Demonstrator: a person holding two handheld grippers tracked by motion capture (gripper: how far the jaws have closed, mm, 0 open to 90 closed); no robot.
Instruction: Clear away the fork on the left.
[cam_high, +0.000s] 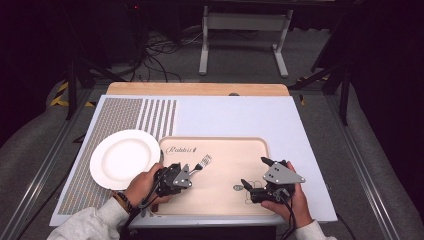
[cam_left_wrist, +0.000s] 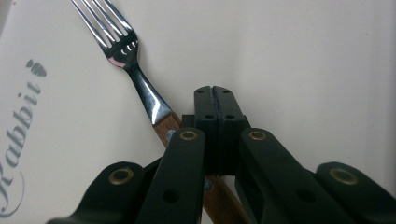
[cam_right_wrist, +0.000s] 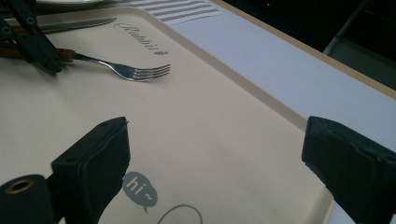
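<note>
Two grippers over the tray (cam_high: 250, 145): left gripper (cam_left_wrist: 217, 100) clamped tight on the fork (cam_left_wrist: 122, 46) by its wooden handle, tines out over the tray near the plate (cam_high: 125, 157); right gripper (cam_right_wrist: 215, 158) spread wide, holding nothing, low above the tray. Looks risky, gripping so far back on the handle: could pivot or slip loose with any quick swing toward the plate.

tray (cam_high: 250, 145) centre open, plate (cam_high: 120, 157) flanks left

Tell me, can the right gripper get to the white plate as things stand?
Probably not directly: the plate lies left of the tray, and the left gripper with its fork stands between it and the open right gripper.
</note>
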